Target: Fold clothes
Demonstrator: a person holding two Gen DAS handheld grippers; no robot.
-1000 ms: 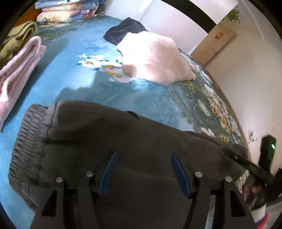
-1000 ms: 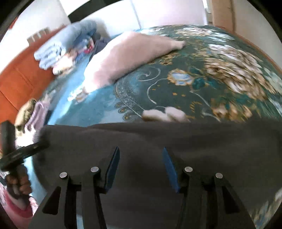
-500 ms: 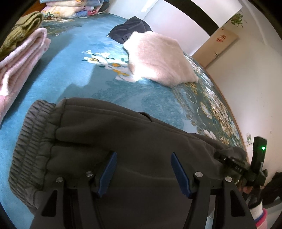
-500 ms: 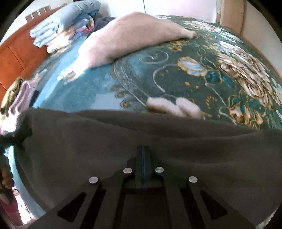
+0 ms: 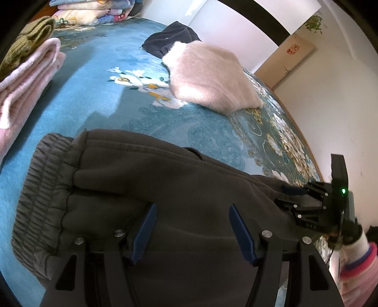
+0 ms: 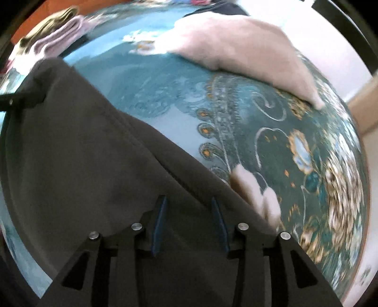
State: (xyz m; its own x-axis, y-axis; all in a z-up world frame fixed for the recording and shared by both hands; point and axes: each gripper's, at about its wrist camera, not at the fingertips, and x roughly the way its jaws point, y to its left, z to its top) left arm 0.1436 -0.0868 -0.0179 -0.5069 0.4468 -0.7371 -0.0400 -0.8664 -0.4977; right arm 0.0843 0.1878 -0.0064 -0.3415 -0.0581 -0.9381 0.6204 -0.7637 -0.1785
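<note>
Dark grey sweatpants [image 5: 141, 179] lie across the near edge of the blue floral bed, elastic waistband [image 5: 40, 193] at the left. My left gripper [image 5: 191, 226] is open, its blue-padded fingers over the pants' fabric. My right gripper [image 5: 293, 196] shows at the right of the left wrist view, at the pants' far end. In the right wrist view the right gripper [image 6: 189, 222] is open over the pants [image 6: 89, 165], with the view motion-blurred. The left gripper's tip [image 6: 21, 100] shows at that view's left edge.
A fluffy pale pink garment [image 5: 210, 78] lies mid-bed, a dark navy garment [image 5: 170, 40] behind it. A folded pink blanket [image 5: 26, 80] and an olive knit [image 5: 28, 37] sit at the left, stacked folded bedding [image 5: 94, 11] at the back. A small pink fluffy piece [image 6: 255, 189] lies by the pants' edge.
The right gripper shut on the pants half a second ago and now stands open again; its view has swung and tilted. The left gripper stayed open over the waistband end.
</note>
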